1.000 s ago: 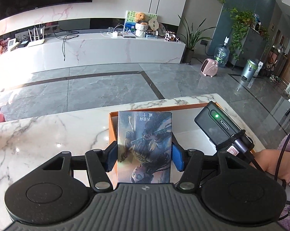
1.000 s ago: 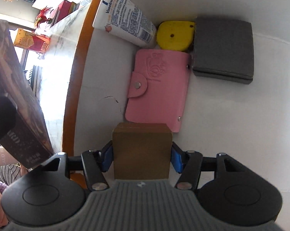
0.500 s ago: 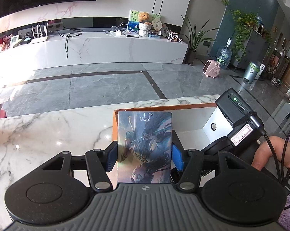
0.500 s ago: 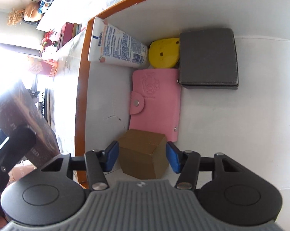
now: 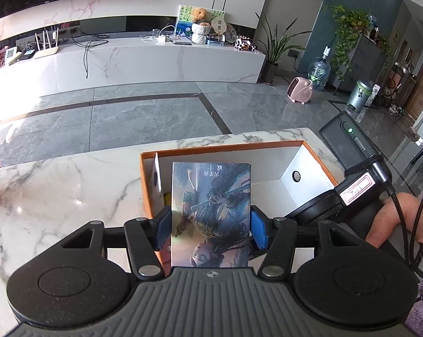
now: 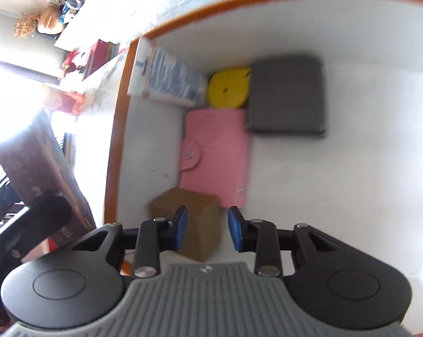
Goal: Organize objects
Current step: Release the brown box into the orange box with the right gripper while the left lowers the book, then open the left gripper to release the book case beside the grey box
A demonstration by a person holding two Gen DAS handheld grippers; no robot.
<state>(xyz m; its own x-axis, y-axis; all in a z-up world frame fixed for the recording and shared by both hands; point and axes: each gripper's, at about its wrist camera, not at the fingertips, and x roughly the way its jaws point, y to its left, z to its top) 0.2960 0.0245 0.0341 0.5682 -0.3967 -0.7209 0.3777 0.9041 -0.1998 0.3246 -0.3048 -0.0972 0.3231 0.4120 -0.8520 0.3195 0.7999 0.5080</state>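
My left gripper (image 5: 210, 226) is shut on a flat illustrated card box (image 5: 210, 213) and holds it upright over the near left edge of the orange-rimmed white box (image 5: 225, 148). My right gripper (image 6: 207, 229) is open above the box floor; a small brown cardboard box (image 6: 196, 219) rests on the floor below it, apart from the pads. Inside lie a pink snap wallet (image 6: 215, 156), a yellow round object (image 6: 229, 88), a grey wallet (image 6: 287, 95) and a white lotion tube (image 6: 169, 84). The card box (image 6: 40, 165) also shows at left in the right wrist view.
The orange-rimmed box sits on a white marble table (image 5: 56, 193). The right gripper's body (image 5: 352, 168) hangs over the box's right side in the left wrist view. The right half of the box floor (image 6: 337, 182) is bare.
My right gripper opened and let go of the brown box, which now rests tilted on the box floor, then drew back upward. My left gripper still holds the card box.
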